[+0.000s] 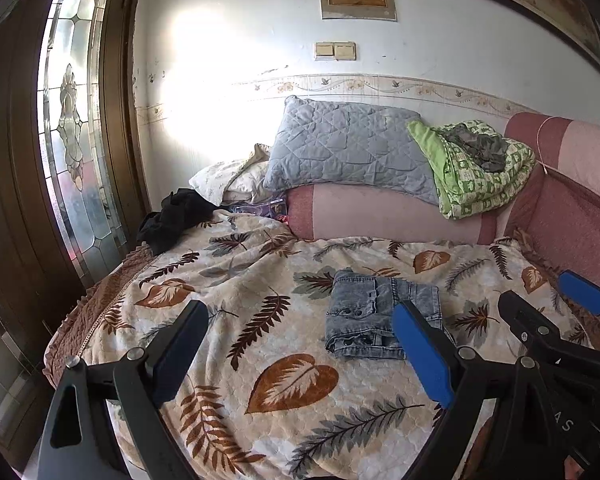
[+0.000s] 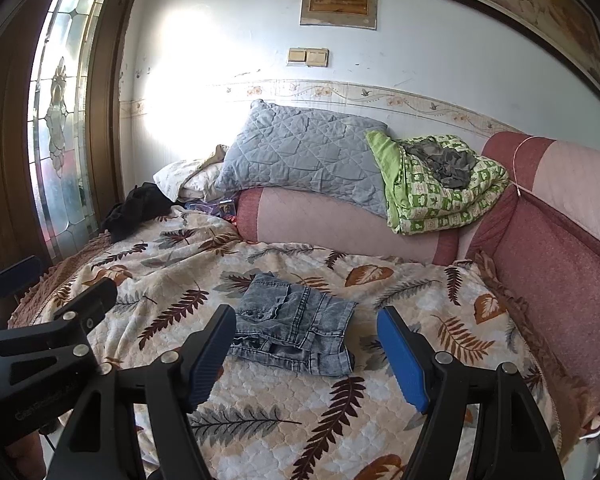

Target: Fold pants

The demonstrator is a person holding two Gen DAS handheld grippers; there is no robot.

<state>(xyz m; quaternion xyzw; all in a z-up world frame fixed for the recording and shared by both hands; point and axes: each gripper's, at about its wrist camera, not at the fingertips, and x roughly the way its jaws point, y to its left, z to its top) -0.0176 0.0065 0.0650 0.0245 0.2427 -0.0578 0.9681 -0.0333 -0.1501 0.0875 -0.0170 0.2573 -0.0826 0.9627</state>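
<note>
Bed with leaf-print blanket, folded pants lying in the middle. Left tongs and right tongs both spread apart, empty, hovering near the pants.

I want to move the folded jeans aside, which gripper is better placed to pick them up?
Right, probably. The jeans lie centred just ahead of the open right gripper; the left gripper has them off toward one finger.

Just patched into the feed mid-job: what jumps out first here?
A small folded bundle of grey denim pants lies in the middle of the leaf-print bedspread. Both hand-held grippers hover open and empty over it, the right straddling the bundle. Behind, a grey quilted pillow leans beside a green blanket.
</note>
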